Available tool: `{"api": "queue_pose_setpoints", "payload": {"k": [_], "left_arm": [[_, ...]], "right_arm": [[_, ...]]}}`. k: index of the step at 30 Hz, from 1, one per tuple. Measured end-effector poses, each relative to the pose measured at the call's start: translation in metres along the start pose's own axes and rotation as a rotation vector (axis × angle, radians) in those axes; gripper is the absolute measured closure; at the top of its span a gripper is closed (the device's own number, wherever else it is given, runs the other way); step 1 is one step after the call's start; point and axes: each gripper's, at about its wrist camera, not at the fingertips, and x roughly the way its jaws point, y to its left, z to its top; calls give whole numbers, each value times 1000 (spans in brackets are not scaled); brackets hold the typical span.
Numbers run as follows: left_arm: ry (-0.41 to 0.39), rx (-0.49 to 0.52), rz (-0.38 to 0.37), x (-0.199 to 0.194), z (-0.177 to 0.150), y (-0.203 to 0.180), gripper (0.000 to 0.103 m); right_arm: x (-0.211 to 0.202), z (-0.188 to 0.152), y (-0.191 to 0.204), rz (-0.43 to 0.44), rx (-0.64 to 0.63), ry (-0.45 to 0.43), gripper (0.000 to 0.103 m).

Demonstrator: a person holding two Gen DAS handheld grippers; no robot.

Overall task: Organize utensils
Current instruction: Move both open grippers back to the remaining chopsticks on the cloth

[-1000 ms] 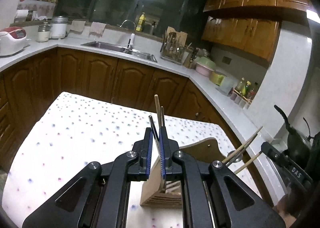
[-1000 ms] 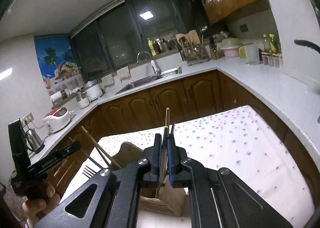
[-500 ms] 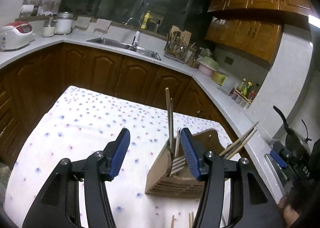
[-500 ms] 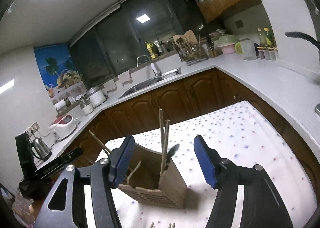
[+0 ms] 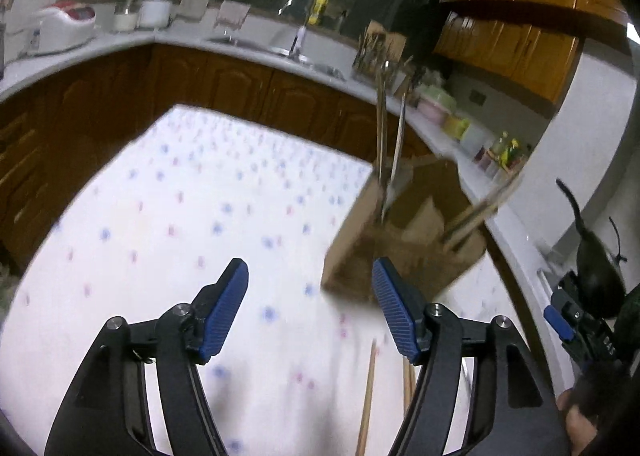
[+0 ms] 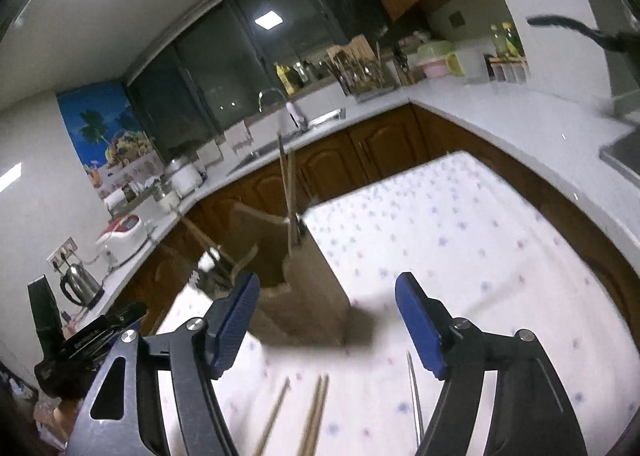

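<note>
A wooden utensil holder [image 5: 360, 256] [image 6: 316, 288] stands on the dotted tablecloth [image 5: 180, 195] [image 6: 480, 240]. Chopsticks [image 5: 384, 135] [image 6: 286, 187] stand upright in it, and more lean out of its other side. My left gripper [image 5: 310, 268] hangs back from the holder, its jaws opening with nothing between them. My right gripper [image 6: 328, 280] is also short of the holder, jaws opening and empty. Loose chopsticks [image 5: 368, 396] [image 6: 316, 412] lie on the cloth below the grippers. A thin metal utensil [image 6: 414, 400] lies beside them. Both views are blurred.
Brown cabinets under a white L-shaped counter [image 5: 240, 43] surround the table, with a sink [image 6: 296, 123], a dish rack [image 6: 360, 71], a rice cooker [image 5: 64, 21] and a kettle [image 6: 78, 288]. Each view shows the other hand-held gripper at its edge [image 5: 568, 328] [image 6: 92, 336].
Both grippers were shut on chopsticks above the holder. They opened and left the chopsticks standing in it. Both have since drawn back and sunk, bringing loose chopsticks on the cloth into view.
</note>
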Motion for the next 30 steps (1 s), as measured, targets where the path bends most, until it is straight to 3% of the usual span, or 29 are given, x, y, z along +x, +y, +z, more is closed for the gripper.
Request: {"api": "queue_pose_setpoints", "payload": {"k": [8,14,30], "left_arm": [[81,56,29,0,-59,-7,37],[126,95,22,3,-82,-15,37],[203,203,15,10,-111,-39,37]], "right_arm": [[-13,-54,-19,-48,9,81,31],[-12,-82,-29,-77,14,149,31],[-14,-100,-35,-108,7,200,31]]}}
